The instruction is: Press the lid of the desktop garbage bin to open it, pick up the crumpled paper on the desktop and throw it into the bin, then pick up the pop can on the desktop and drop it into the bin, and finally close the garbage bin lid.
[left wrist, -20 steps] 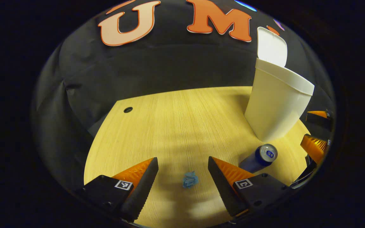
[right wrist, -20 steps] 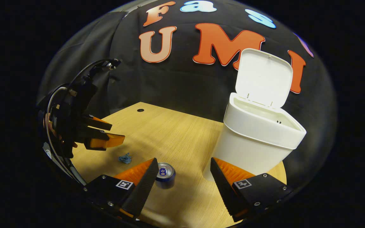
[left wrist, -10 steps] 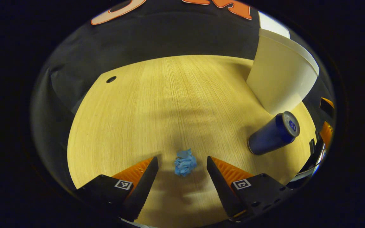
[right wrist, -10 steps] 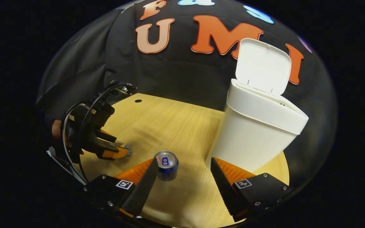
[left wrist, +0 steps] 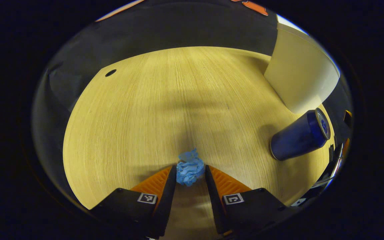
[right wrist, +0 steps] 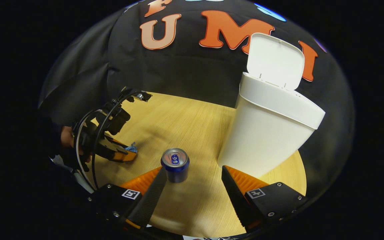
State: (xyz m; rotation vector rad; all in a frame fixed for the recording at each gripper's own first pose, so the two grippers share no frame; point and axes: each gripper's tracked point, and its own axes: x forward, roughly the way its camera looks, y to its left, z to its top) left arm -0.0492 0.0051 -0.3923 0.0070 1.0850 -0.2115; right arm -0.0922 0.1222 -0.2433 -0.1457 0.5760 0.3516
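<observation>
crumpled paper sits on the surface, pinched between the narrowed left tongs for lifting. right tongs gape wide near the upright pop can. beyond, bin lid stands raised to receive both.

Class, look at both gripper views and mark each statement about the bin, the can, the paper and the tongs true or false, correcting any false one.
1. The bin lid is shut. False: it stands open above the garbage bin.
2. The pop can stands upright on the desktop. True.
3. The crumpled paper lies inside the bin. False: it is on the desktop, between the fingers of the left tongs.
4. The right tongs are open and hold nothing. True.
5. The can is red. False: its side is blue.
</observation>
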